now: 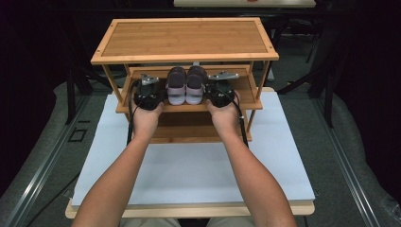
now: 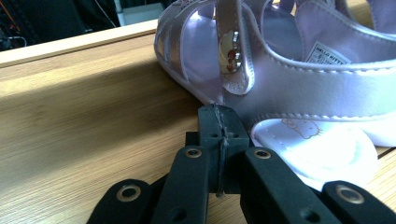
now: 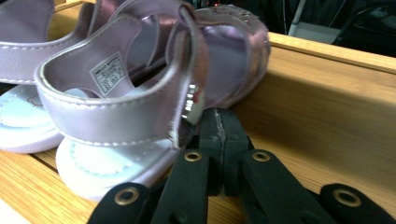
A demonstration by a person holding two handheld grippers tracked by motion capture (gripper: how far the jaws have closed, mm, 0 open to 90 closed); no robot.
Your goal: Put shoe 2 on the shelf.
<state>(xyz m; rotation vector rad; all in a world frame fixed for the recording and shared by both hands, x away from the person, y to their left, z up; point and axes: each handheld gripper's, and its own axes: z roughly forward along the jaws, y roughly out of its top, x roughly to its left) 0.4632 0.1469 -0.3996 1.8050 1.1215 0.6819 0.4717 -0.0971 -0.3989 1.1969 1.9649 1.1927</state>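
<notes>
Sandals (image 2: 299, 88) labelled "HELLO KITTY" sit between left gripper (image 2: 219, 116) and right gripper (image 3: 218, 122), fingers closed empty.

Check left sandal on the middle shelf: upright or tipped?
Upright. The left sandal sits sole-down on the middle shelf beside the right sandal; in the left gripper view its sole lies flat on the wood, strap standing up.

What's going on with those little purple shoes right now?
Left tool and right tool both shut, flanking the sandals. Pair sits on the rack's middle shelf. Nothing blocking.
</notes>
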